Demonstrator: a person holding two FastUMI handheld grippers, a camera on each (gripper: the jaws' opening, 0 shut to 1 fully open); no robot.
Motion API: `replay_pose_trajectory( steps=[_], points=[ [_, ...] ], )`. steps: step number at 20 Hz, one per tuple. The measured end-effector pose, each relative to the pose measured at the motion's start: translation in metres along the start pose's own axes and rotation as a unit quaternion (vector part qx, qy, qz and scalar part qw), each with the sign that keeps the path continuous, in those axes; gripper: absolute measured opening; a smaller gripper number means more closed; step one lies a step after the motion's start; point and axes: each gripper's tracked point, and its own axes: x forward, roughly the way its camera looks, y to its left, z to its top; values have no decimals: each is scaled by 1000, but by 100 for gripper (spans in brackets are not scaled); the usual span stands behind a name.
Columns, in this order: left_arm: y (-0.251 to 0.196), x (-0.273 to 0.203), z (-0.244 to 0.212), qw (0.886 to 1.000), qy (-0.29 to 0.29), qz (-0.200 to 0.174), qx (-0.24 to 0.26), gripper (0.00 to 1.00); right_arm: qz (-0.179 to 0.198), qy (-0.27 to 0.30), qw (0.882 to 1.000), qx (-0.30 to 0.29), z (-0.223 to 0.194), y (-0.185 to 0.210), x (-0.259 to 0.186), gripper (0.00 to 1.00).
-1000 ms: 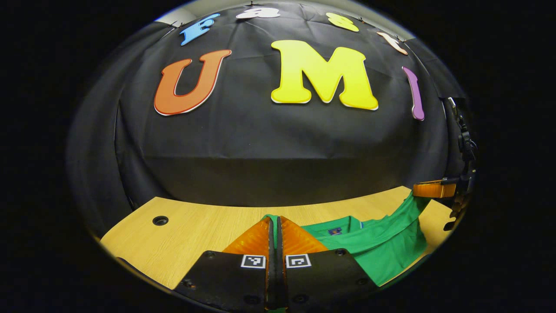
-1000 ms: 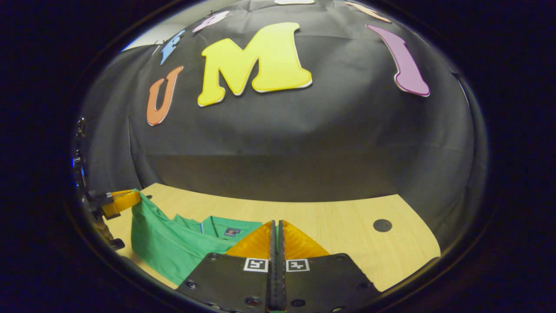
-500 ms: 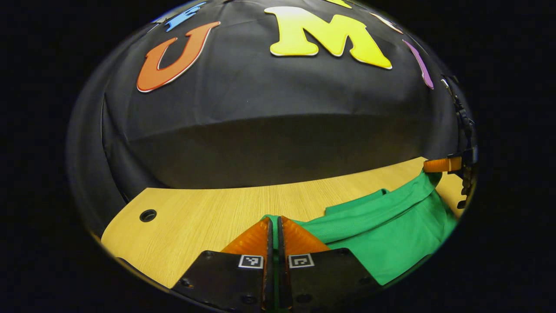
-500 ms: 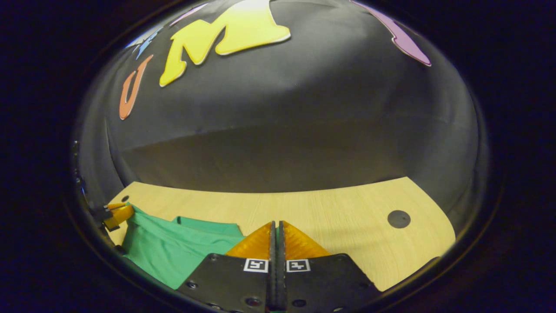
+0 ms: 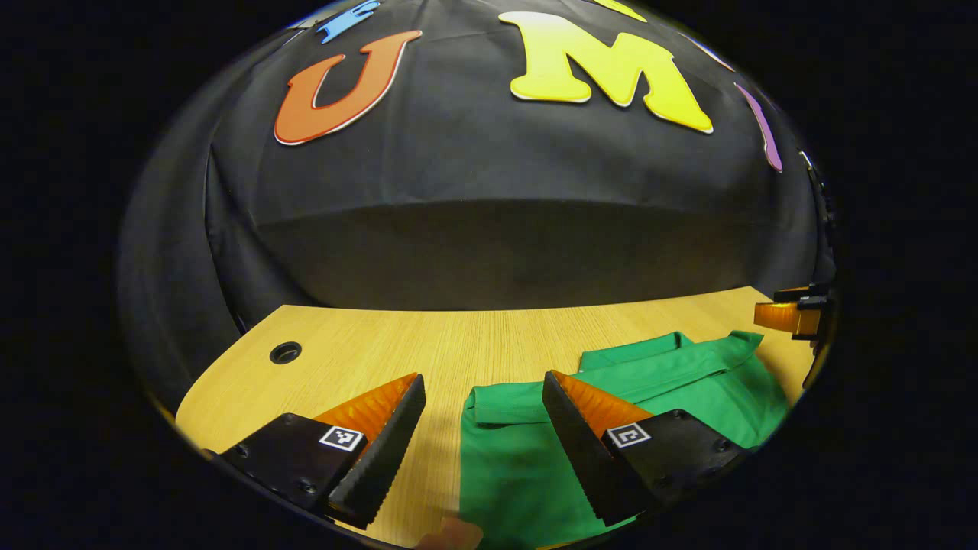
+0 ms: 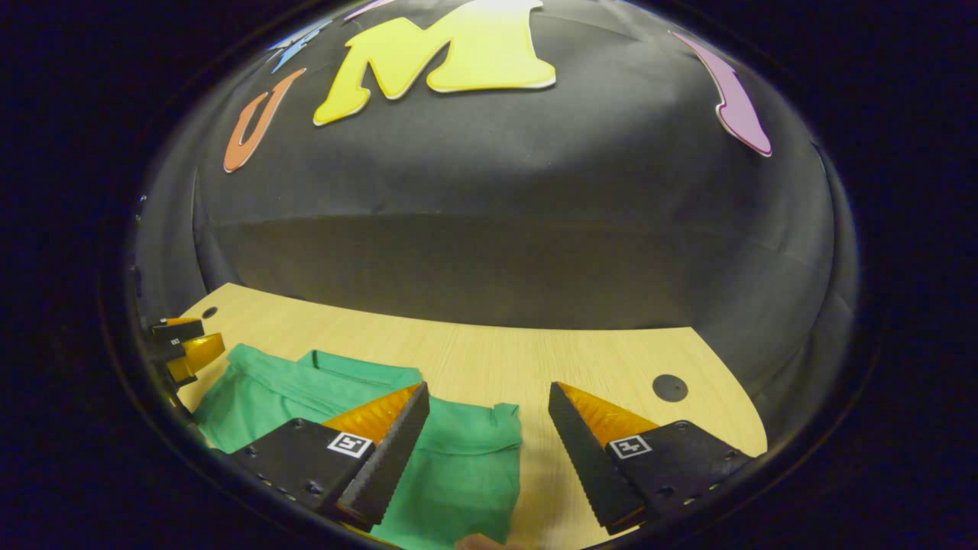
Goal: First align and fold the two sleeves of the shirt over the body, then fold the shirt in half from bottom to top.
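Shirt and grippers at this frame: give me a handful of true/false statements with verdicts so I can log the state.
1. The left gripper is clamped on the shirt. False: its fingers stand wide apart with no cloth between them.
2. The right gripper is open. True.
3. The green shirt lies on the wooden table. True.
4. The shirt hangs in the air from both grippers. False: it rests flat on the table, gripped by neither.
5. The table has a round hole in its top. True.
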Motion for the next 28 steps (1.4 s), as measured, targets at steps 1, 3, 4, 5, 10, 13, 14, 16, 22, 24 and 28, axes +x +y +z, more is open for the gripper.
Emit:
replay_pose_trajectory(
  steps=[1, 3, 4, 5, 10, 13, 14, 16, 22, 24, 28],
  points=[
    [2, -12, 6, 1000, -2, 2, -9, 100, 4, -6, 1000, 8, 4, 3, -13, 97],
    [3, -39, 25, 1000, -15, 0, -17, 99, 11, -22, 999, 24, 17, 6, -45, 96],
    [4, -56, 37, 999, -29, 1, -16, 100, 9, -34, 999, 30, 24, 5, -63, 97],
    [5, -75, 51, 999, -46, 3, -11, 99, 6, -44, 999, 31, 31, 3, -81, 96],
    [-7, -181, 87, 996, -84, 7, 20, 99, -4, -87, 996, 28, 55, -5, -185, 96],
    [-14, -242, 94, 995, -96, 13, 31, 99, 5, -104, 994, 40, 55, -7, -249, 96],
    [-15, -260, 94, 994, -103, 16, 31, 99, 3, -115, 993, 36, 55, -10, -271, 96],
    [-20, -299, 92, 993, -116, 13, 26, 95, -5, -147, 989, 26, 56, -15, -316, 96],
    [-31, -404, 65, 990, -139, 7, 7, 99, -15, -196, 980, 12, 11, -8, -438, 96],
    [-38, -434, 50, 990, -139, 2, 3, 99, -6, -192, 981, 26, -15, -2, -464, 96],
    [-37, -473, 20, 991, -136, -2, 0, 99, -11, -186, 982, 27, -52, -7, -492, 95]
  ],
)
